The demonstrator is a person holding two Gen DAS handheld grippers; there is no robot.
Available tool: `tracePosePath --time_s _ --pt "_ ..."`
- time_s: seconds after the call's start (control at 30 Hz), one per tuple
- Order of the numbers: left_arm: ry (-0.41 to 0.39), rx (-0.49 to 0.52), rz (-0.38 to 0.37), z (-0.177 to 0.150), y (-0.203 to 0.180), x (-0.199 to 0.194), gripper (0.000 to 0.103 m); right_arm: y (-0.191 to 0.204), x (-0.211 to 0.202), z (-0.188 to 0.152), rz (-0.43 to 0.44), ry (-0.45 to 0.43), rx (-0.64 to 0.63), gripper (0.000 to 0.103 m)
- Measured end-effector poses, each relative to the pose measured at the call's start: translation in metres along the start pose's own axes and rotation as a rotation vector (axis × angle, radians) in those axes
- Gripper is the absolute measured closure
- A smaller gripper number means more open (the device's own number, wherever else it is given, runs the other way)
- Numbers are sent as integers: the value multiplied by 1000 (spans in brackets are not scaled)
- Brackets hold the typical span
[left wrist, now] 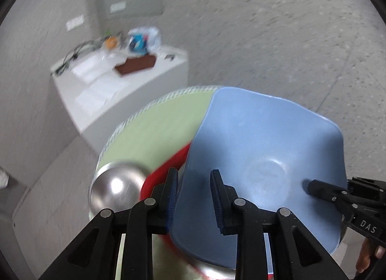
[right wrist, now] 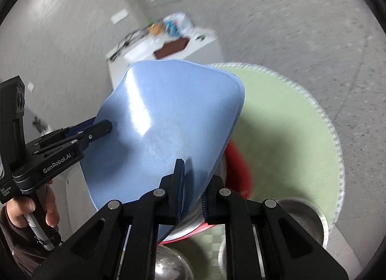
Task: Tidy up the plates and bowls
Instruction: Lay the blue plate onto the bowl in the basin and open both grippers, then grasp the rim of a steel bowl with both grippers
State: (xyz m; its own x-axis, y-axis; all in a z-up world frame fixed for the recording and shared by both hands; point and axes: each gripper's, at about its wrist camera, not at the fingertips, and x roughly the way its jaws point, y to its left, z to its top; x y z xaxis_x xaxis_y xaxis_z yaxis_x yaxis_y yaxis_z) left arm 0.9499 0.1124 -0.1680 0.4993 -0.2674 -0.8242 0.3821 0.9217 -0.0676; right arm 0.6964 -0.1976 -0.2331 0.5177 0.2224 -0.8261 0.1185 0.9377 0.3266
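A blue squarish bowl (left wrist: 260,159) is held in the air, tilted, above a round table with a light green cloth (left wrist: 156,125). My left gripper (left wrist: 195,178) is shut on its rim, one finger inside and one outside. My right gripper (right wrist: 191,178) is shut on the opposite rim of the blue bowl (right wrist: 168,121). The right gripper's finger shows at the right in the left wrist view (left wrist: 320,188); the left gripper shows at the left in the right wrist view (right wrist: 96,130). A red plate (left wrist: 166,166) and a steel bowl (left wrist: 115,190) lie below.
More steel bowls (right wrist: 301,217) sit on the green table (right wrist: 289,123) near its edge. A white cabinet (left wrist: 115,87) with cables, a brown box and clutter stands beyond on the speckled grey floor (left wrist: 277,27). The image is motion-blurred.
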Motion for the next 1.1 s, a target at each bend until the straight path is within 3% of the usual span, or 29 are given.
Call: tracePosePath --time_s 0.23,0.53,0.57,0.63,0.7,0.83,1.03,1.1 --pt "72 -8 -4 -8 -13 35 80 3 33 -18 -53 69 -12 90" --pt "51 28 -58 -7 -11 54 77 0 45 -27 -124 73 22 82" --pt "49 28 -68 -10 -8 55 74 0 44 -28 -119 66 31 78" --pt "30 35 -89 -15 -6 51 65 4 39 -30 -100 49 45 60" --pt "5 36 -100 -21 -3 47 51 9 32 -31 -108 25 39 51" --pt "-68 11 -117 -35 6 31 37 18 16 -37 -157 -46 28 32" --pt "-184 -32 -115 -75 11 -2 28 27 -19 -60 -282 -135 -11 31" --pt "-205 -49 -149 -95 11 -14 28 31 -31 -77 -289 -150 -28 31"
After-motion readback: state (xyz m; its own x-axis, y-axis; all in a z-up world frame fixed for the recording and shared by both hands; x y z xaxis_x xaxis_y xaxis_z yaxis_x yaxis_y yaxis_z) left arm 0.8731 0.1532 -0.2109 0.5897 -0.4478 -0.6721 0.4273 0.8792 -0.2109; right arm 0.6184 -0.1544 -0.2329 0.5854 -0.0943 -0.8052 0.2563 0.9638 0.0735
